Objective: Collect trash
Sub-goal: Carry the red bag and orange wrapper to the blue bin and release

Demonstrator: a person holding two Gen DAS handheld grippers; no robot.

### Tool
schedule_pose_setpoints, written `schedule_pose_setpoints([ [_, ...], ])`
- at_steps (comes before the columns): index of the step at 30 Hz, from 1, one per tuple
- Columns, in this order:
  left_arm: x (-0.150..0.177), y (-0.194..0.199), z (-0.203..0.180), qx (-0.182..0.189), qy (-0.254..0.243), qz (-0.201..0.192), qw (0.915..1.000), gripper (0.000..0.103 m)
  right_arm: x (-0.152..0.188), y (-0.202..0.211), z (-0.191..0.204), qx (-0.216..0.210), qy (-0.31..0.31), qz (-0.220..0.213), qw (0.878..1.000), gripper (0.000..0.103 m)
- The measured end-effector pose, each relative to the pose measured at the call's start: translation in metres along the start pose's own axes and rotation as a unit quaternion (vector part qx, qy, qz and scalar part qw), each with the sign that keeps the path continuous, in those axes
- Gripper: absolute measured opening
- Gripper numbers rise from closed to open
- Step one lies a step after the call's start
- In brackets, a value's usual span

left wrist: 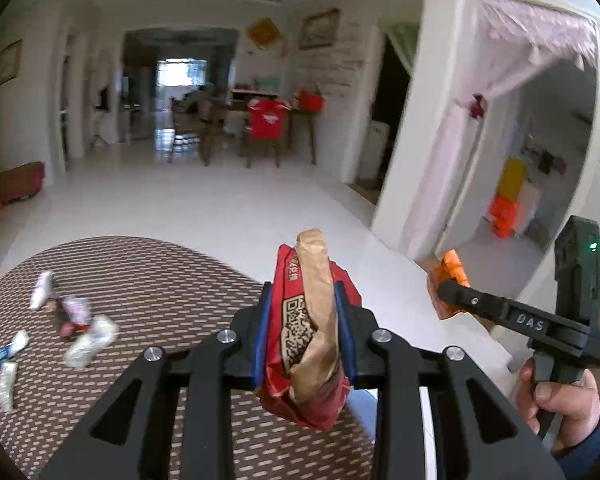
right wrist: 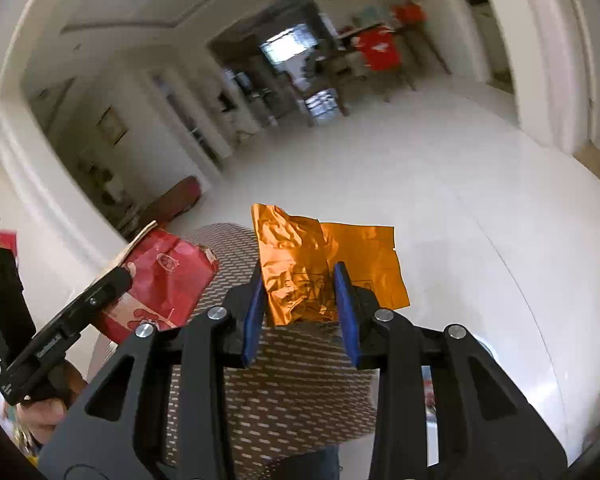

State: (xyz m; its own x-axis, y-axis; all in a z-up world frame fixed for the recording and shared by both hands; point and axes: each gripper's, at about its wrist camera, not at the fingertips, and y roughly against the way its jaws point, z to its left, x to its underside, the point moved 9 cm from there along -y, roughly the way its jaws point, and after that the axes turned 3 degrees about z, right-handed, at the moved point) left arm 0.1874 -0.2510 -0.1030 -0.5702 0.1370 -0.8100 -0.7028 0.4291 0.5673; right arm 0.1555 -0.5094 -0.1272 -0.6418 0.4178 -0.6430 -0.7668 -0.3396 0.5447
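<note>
Looking across a big room with a pale tiled floor (left wrist: pixel 228 200); I see a dining table (left wrist: pixel 260 108) with chairs far back, one chair draped in red cloth (left wrist: pixel 268 118). Nearer, a round table (left wrist: pixel 140 280) with a brown patterned cover sits under my grippers. Loose wrappers (left wrist: pixel 72 320) are still scattered on its left side in the left wrist view, blurred, kinds unreadable.

My left gripper (left wrist: pixel 304 320) pinches a crumpled red bag (left wrist: pixel 300 340) with a brown paper layer and a QR code; the blue pads (left wrist: pixel 260 336) press on both its sides, and the bag hangs above the table edge. In the right wrist view the same red bag (right wrist: pixel 160 284) shows at left.

My right gripper (right wrist: pixel 300 304) holds an orange foil wrapper (right wrist: pixel 324 264). The wrapper sticks up between the blue pads (right wrist: pixel 254 308), its left part caught against the left pad, its right corner spreading past the right pad. It is up in the air over the table edge and floor. A hand (left wrist: pixel 560 396) grips the right handle.
</note>
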Motion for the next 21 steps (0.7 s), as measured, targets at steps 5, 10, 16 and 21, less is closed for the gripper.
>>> schedule_pose_setpoints([
  [5,0.010,-0.048,-0.054,0.028,-0.038,0.044,0.9979,0.028,0.013,-0.006,-0.059,0.025,-0.066,0.017,0.997,0.032],
  [10,0.030,-0.100,-0.092,0.033,-0.075,0.096,0.9920,0.028,0.039,-0.016,-0.110,0.042,-0.121,0.044,0.991,0.032],
  [16,0.065,-0.163,-0.121,0.020,-0.118,0.164,0.9792,0.028,0.058,-0.033,-0.156,0.048,-0.183,0.075,0.979,0.033],
  [21,0.091,-0.209,-0.129,0.009,-0.145,0.228,0.9628,0.032,0.065,-0.055,-0.182,0.043,-0.231,0.104,0.967,0.043],
])
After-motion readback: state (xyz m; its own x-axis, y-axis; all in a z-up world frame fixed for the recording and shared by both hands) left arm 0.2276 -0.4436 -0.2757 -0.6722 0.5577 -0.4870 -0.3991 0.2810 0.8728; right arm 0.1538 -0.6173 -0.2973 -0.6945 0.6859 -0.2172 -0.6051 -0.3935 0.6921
